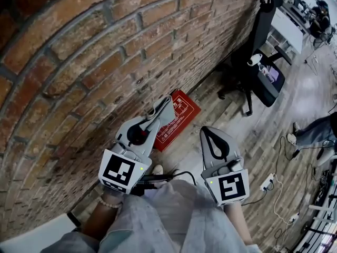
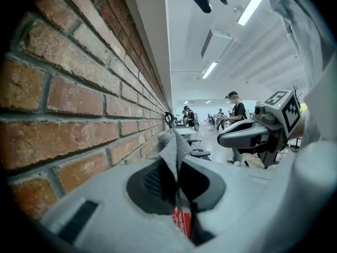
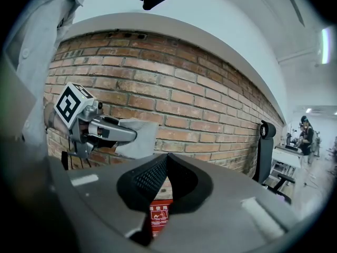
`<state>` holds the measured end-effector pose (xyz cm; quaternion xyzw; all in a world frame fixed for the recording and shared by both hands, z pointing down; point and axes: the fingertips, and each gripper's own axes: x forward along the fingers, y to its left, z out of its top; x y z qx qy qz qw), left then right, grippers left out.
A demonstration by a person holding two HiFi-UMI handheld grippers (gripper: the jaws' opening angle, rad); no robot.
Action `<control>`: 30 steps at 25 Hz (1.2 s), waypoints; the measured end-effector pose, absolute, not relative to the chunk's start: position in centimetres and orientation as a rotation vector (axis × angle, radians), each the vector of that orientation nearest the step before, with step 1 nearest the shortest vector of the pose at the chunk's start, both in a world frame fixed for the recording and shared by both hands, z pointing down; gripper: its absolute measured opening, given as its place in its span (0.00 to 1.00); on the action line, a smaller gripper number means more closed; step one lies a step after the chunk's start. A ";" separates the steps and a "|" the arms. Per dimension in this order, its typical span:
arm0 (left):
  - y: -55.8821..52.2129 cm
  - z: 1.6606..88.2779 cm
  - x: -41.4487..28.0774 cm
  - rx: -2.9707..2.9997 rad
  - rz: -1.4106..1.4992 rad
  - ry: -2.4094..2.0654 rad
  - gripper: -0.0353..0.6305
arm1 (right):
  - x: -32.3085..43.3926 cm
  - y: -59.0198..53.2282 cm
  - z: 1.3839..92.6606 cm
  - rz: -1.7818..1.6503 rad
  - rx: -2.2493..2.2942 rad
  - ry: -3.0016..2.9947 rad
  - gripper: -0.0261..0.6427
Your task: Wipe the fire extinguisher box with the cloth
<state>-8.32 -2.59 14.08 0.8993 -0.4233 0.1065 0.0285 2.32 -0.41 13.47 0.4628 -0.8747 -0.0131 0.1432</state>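
Your left fingers (image 2: pixel 149 182) clamp the cloth (image 2: pixel 171 147) above the fire extinguisher box (image 1: pixel 178 121) by the brick wall (image 1: pixel 79 62); your right fingers (image 3: pixel 149 179) are closed, empty.

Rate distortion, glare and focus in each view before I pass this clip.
Head view: strong fisheye bows the brick wall; evenly lit. Left gripper view: ceiling light glares, nearest bricks soft, cloth clear. Right gripper view: wall curves, corners black, fire extinguisher box partly visible beyond the jaws.
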 end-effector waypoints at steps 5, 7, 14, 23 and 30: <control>-2.4 14.1 -8.1 2.778 0.321 -1.299 0.07 | 2.3 -0.2 13.5 -0.044 1.333 -2.520 0.05; -2.4 14.1 -8.0 2.774 0.315 -1.295 0.07 | 2.2 -0.1 13.4 -0.049 1.329 -2.523 0.05; -2.3 13.9 -7.9 2.777 0.318 -1.290 0.07 | 2.2 0.1 13.4 -0.041 1.327 -2.519 0.05; -2.4 14.2 -8.0 2.775 0.329 -1.300 0.07 | 2.2 0.1 13.6 -0.043 1.320 -2.517 0.05; -2.3 14.5 -8.0 2.782 0.347 -1.304 0.07 | 2.2 0.3 13.8 -0.043 1.320 -2.517 0.05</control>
